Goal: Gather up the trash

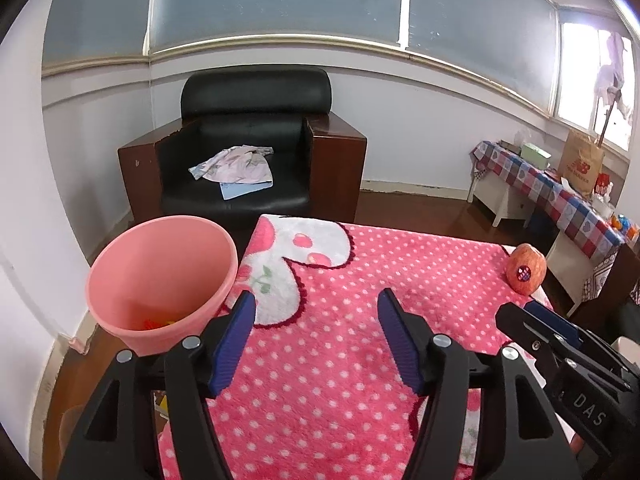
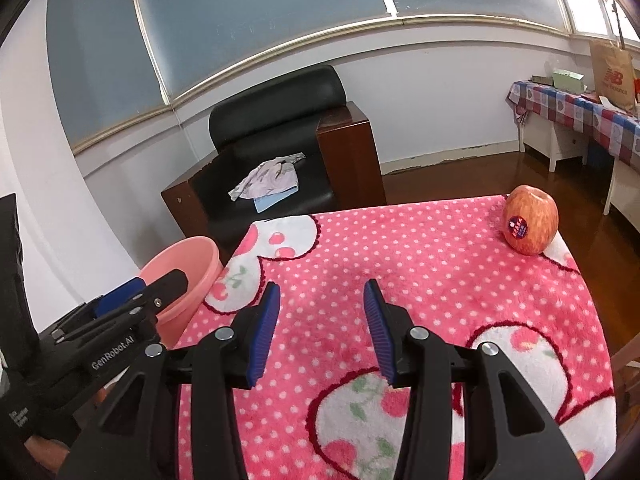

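Note:
A pink bin [image 1: 160,280] stands off the table's left edge, with small orange and yellow bits at its bottom; it also shows in the right wrist view [image 2: 188,276]. My left gripper [image 1: 316,304] is open and empty over the pink dotted table cloth [image 1: 360,340], just right of the bin. My right gripper [image 2: 322,294] is open and empty over the cloth's middle [image 2: 420,280]. A red apple [image 2: 530,224] with a sticker sits at the far right corner, apart from both grippers; it also shows in the left wrist view [image 1: 526,268].
A black armchair [image 1: 244,152] with crumpled cloth [image 1: 236,166] on its seat stands behind the table. A side table with a checked cover [image 1: 560,196] and a paper bag [image 1: 582,164] lines the right wall. Brown wooden floor surrounds the table.

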